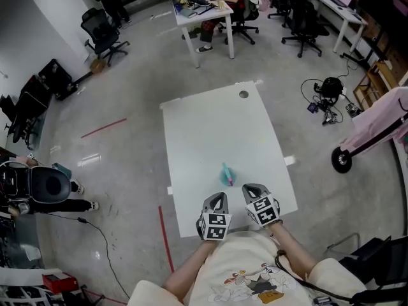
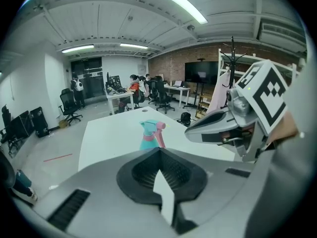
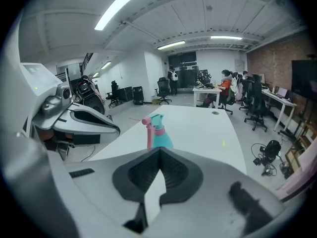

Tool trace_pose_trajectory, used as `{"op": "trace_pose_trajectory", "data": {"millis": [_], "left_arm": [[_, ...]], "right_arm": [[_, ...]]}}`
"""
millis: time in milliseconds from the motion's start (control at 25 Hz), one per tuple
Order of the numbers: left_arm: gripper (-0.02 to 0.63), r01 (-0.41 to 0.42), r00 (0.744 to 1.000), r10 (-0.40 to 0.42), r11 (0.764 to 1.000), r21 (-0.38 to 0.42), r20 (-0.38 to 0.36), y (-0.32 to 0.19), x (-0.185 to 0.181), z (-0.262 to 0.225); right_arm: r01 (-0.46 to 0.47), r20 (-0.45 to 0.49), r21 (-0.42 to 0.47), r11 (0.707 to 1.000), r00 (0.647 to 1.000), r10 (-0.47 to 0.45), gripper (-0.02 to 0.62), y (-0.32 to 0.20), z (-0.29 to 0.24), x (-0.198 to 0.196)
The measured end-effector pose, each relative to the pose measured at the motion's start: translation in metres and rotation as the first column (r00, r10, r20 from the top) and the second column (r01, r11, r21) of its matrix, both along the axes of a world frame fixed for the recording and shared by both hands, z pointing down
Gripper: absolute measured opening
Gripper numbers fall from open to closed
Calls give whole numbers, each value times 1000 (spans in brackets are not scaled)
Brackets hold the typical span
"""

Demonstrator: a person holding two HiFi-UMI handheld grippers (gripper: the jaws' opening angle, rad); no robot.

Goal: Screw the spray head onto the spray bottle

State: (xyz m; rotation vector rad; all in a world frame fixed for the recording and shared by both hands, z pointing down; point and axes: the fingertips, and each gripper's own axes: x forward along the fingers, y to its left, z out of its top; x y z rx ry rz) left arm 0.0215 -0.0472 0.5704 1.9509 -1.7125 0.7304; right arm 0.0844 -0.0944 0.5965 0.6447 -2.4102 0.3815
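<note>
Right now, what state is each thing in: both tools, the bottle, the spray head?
Left tool: shut, empty.
Right tool: shut, empty.
Spray bottle: upright on the table, untouched.
Spray head: seated on the bottle; tightness not visible.

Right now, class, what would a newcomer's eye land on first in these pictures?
A teal spray bottle with a pink-triggered spray head on top stands alone on the white table, towards the person's end. Just short of it, the left gripper and right gripper sit side by side, jaws together and empty.
</note>
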Motion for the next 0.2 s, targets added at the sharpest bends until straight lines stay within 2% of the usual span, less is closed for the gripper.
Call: {"op": "trace_pose_trajectory", "data": {"millis": [200], "left_arm": [[5, 14, 1000, -14, 1000, 0, -8, -1, 1, -1]], "right_arm": [[19, -14, 4, 1000, 1000, -19, 5, 4, -4, 4]]}}
